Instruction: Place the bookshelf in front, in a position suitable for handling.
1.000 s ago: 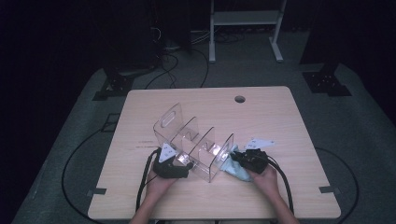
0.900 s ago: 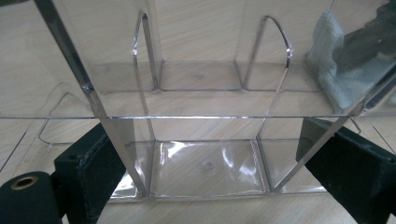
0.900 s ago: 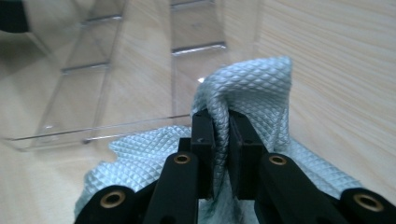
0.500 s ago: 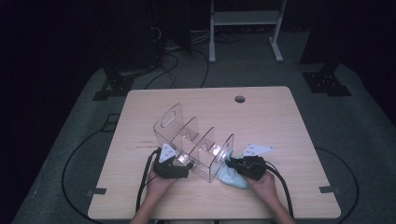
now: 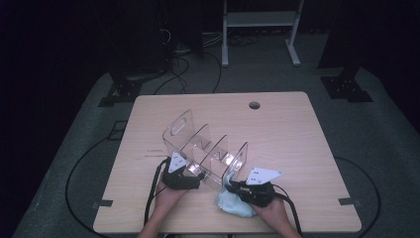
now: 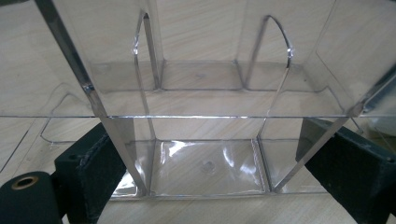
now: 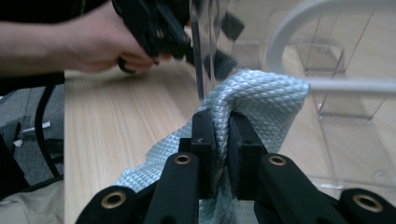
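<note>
Your right tool (image 7: 222, 135) pinches the cloth (image 7: 252, 93) against the acrylic organizer (image 5: 205, 148) (left tool (image 6: 224, 158) straddles its wall, grip unclear); most panels look unwiped.

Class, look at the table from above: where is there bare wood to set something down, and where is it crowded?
Free: the far strip of the table around its round hole, the right side beyond the clear organizer, and the left edge. Crowded: the near middle, where the left gripper grips the organizer and the right gripper presses a cloth against it.

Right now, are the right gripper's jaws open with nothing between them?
No: in the right gripper view the right gripper is clamped on a fold of the light blue cloth.
</note>
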Motion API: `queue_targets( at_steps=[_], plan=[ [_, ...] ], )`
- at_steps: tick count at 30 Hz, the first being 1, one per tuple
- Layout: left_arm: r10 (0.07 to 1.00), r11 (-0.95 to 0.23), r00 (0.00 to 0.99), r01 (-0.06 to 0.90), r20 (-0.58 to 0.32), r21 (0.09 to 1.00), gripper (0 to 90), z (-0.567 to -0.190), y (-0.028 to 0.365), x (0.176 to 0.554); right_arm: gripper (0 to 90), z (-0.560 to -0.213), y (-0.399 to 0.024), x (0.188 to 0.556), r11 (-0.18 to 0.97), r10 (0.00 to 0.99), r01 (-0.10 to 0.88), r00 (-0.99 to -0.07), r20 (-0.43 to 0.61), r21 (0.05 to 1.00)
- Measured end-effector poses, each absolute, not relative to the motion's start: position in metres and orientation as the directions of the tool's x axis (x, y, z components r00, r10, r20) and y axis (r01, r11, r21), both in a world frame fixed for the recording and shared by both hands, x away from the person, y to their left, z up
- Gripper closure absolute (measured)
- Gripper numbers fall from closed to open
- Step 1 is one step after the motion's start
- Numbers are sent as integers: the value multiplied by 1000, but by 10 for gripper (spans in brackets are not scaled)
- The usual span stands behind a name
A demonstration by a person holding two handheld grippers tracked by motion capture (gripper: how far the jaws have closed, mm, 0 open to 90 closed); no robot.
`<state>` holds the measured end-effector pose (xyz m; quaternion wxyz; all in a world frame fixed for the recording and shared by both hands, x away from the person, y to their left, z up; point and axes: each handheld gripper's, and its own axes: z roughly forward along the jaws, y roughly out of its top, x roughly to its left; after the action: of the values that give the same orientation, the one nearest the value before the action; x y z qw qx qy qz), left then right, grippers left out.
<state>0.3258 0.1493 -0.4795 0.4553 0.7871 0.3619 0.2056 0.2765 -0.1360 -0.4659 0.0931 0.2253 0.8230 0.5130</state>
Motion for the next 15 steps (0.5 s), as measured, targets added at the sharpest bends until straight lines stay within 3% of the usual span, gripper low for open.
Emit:
queue_targets(
  at_steps=[4,10,15],
  plan=[
    [758,-319,652,383,-9,867,78,-480,149,326,819,-490,-132,281,426,479,332,-872,101,841],
    [757,-319,653,382,-9,867,79,-480,150,326,819,-484,-131,277,417,462,304,-882,88,856],
    [758,-319,652,384,-10,867,78,-480,149,326,818,-495,-136,291,447,497,345,-863,92,825]
  ],
)
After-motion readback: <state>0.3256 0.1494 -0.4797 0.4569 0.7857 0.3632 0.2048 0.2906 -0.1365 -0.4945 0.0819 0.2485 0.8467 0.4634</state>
